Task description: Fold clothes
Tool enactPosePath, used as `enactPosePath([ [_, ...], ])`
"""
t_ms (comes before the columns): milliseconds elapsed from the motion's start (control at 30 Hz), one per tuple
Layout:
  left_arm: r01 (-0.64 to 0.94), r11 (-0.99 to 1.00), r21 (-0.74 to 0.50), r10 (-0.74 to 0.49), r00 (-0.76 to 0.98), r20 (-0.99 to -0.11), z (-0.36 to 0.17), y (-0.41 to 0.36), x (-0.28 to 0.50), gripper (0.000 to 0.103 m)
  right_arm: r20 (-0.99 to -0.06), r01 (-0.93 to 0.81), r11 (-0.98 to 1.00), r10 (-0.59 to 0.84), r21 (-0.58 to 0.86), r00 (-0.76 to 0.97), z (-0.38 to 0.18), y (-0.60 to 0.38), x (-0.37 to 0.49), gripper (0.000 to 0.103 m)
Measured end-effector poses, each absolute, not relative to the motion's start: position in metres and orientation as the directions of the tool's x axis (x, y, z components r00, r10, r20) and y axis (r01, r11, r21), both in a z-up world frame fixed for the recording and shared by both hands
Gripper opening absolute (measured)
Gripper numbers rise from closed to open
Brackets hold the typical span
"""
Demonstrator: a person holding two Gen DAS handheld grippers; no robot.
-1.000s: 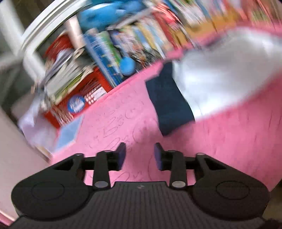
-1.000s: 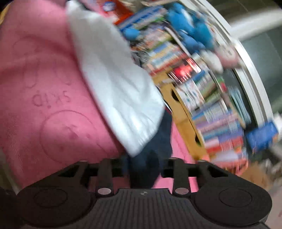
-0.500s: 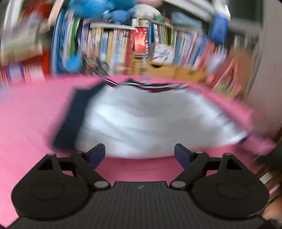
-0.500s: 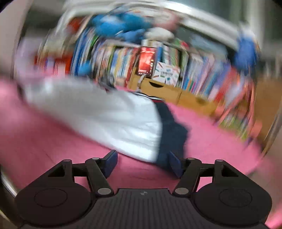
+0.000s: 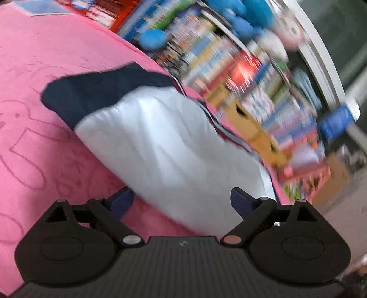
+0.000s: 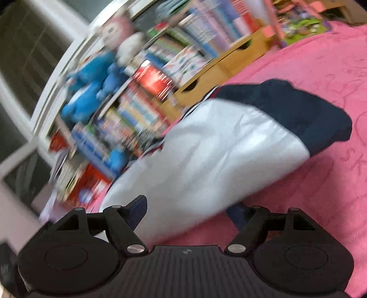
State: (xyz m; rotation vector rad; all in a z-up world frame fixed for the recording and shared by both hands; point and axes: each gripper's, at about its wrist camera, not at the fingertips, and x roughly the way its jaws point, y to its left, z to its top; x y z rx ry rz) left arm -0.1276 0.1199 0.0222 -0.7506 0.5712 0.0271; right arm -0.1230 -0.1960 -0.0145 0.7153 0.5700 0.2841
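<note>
We see the shirt (image 5: 169,146) lying partly folded on the pink blanket (image 5: 34,68); left gripper (image 5: 181,199) and right gripper (image 6: 187,209) are opening wide, holding nothing; further folds likely remain.

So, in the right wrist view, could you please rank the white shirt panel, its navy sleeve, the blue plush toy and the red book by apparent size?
1. White shirt panel
2. Navy sleeve
3. Blue plush toy
4. Red book

The shirt lies nearer the camera, so true sizes stay unsure.

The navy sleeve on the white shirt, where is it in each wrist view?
Left wrist: navy sleeve upper left, on the pink blanket.
Right wrist: navy sleeve upper right.
Shared landmark: blue plush toy on the bookshelf.
</note>
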Motion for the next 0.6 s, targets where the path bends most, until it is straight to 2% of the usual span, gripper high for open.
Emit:
enactPosePath([
  [100, -0.326, 0.737, -0.593, -0.020, 0.866, -0.500, 0.024, 0.129, -0.125, 0.091, -0.371, -0.012, 0.710, 0.382, 0.704, 0.846, -0.019, -0.202, -0.115, 0.076],
  [167, -0.393, 0.740, -0.545, 0.080, 0.857, -0.509, 0.027, 0.135, -0.123, 0.081, -0.363, 0.001, 0.709, 0.360, 0.705, 0.860, -0.022, -0.211, -0.115, 0.076],
  [233, -0.439, 0.736, -0.515, 0.142, 0.844, -0.517, 0.026, 0.142, -0.121, 0.058, -0.361, 0.042, 0.719, 0.296, 0.694, 0.884, -0.023, -0.223, -0.118, 0.076],
  [300, -0.459, 0.731, -0.505, 0.164, 0.836, -0.523, 0.026, 0.147, -0.113, 0.053, -0.349, 0.065, 0.708, 0.264, 0.703, 0.899, -0.025, -0.236, -0.119, 0.075],
  [367, -0.486, 0.731, -0.480, 0.196, 0.822, -0.535, 0.026, 0.150, -0.104, 0.036, -0.352, 0.079, 0.698, 0.257, 0.711, 0.900, -0.026, -0.240, -0.109, 0.076],
  [400, -0.502, 0.736, -0.454, 0.214, 0.809, -0.547, 0.026, 0.152, -0.098, 0.021, -0.360, 0.090, 0.700, 0.249, 0.708, 0.899, -0.025, -0.241, -0.104, 0.076],
  [433, -0.509, 0.732, -0.454, 0.217, 0.805, -0.552, 0.028, 0.155, -0.095, 0.012, -0.372, 0.103, 0.706, 0.239, 0.701, 0.897, -0.023, -0.242, -0.099, 0.076],
  [467, -0.514, 0.728, -0.454, 0.219, 0.802, -0.556, 0.031, 0.158, -0.092, 0.009, -0.384, 0.115, 0.711, 0.229, 0.693, 0.895, -0.021, -0.243, -0.094, 0.074],
  [533, -0.477, 0.753, -0.453, 0.218, 0.831, -0.512, 0.041, 0.159, -0.098, 0.006, -0.407, 0.141, 0.722, 0.208, 0.677, 0.889, -0.017, -0.245, -0.084, 0.044],
  [567, -0.452, 0.783, -0.427, 0.227, 0.847, -0.480, 0.049, 0.154, -0.105, 0.006, -0.411, 0.140, 0.732, 0.205, 0.667, 0.888, -0.014, -0.247, -0.084, 0.013],
  [600, -0.433, 0.809, -0.399, 0.235, 0.858, -0.456, 0.057, 0.148, -0.113, 0.006, -0.406, 0.122, 0.746, 0.211, 0.655, 0.889, -0.008, -0.251, -0.090, 0.013],
])
